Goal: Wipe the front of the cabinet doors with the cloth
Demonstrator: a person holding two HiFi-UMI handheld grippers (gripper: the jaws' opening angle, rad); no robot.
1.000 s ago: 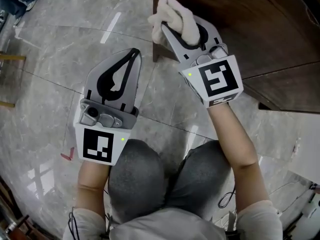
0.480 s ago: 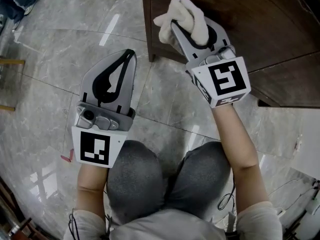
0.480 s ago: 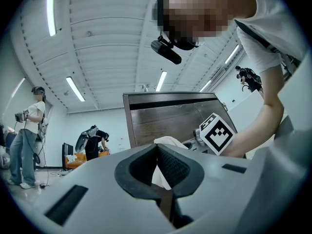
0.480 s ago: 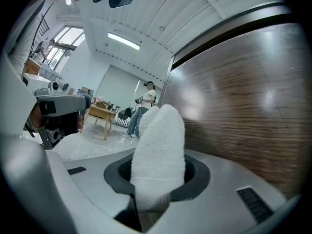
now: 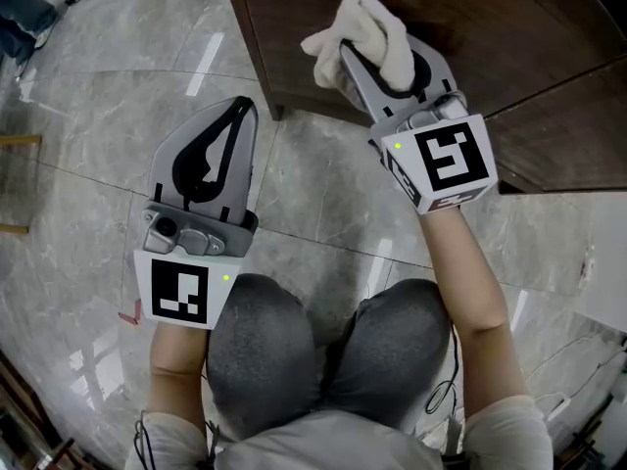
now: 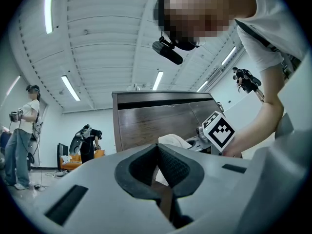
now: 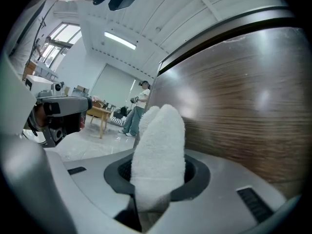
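Note:
The cabinet is dark brown wood and fills the top right of the head view. My right gripper is shut on a white fluffy cloth, which bulges out past the jaws over the cabinet's front near its left corner. In the right gripper view the cloth stands up between the jaws, with the wood-grain door close on the right; whether they touch is not clear. My left gripper hangs over the floor to the left, jaws together and nothing in them. From the left gripper view the cabinet rises ahead.
Grey marble floor lies under both grippers. The person's knees in grey trousers are just below. A white panel sits at the right edge. Other people stand far off in the room, and a wooden table is farther back.
The cabinet's corner has slid left in the head view, so the right gripper with the cloth now lies further over the wood front. The left gripper has drifted slightly left and stays shut.

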